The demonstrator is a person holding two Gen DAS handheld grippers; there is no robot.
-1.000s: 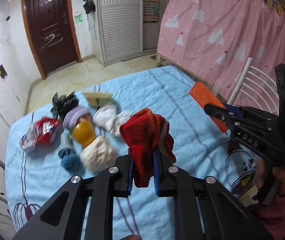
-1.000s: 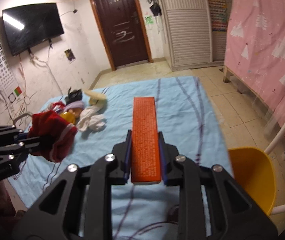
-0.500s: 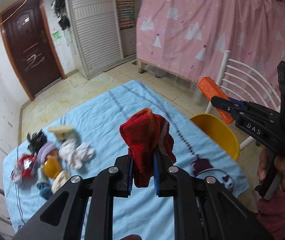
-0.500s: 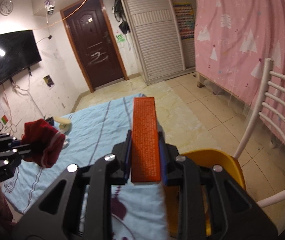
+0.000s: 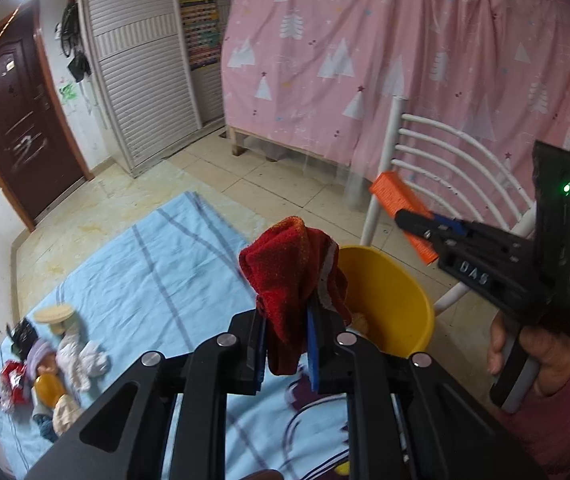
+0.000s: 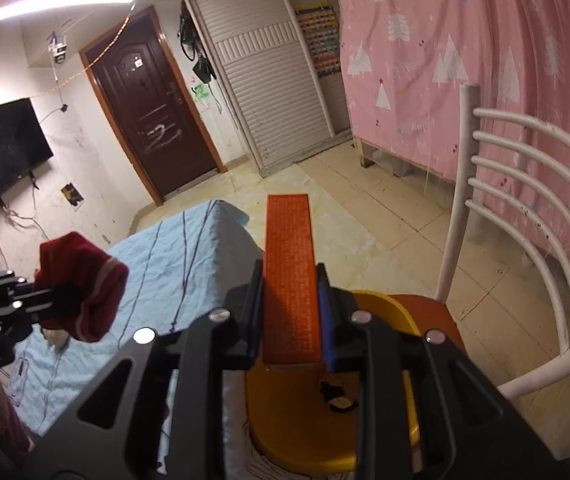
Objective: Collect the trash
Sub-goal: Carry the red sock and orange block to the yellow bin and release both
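Cloth fills the middle of the left wrist view: a red cloth [image 5: 291, 280] with a pale stripe is pinched between the closed jaws of the left gripper [image 5: 285, 354] and stands up above them in a bunch. Right behind it is a yellow bin [image 5: 397, 300], which stands on a white chair [image 5: 437, 152] just past the near right corner of the table [image 5: 145, 264]. The table carries a light blue sheet with dark stripes. At its far left edge lies a heap of trash [image 5: 51, 364]: a red wrapper, a yellow piece, white crumpled tissue, a tan round lid and a black scrap, all touching or just beside one another. To the right, a hand [image 5: 525, 344] in a pink sleeve holds the right gripper [image 5: 417, 222], whose jaws are clamped on an orange box [image 5: 395, 194]; the box hangs in the air above the bin, in front of the chair back. A pink curtain [image 5: 405, 60] with white trees hangs behind.

In the right wrist view the orange box [image 6: 291, 272] sticks out long and flat between the closed jaws of the right gripper [image 6: 291, 322]. Below it is the yellow bin [image 6: 293, 440], with a small dark and pale scrap [image 6: 337, 398] inside. The bin sits on the brown seat of the white chair [image 6: 525, 184]. At the left, the left gripper [image 6: 55, 306] holds the red cloth [image 6: 85, 284] above the table [image 6: 189, 256], near its right edge.
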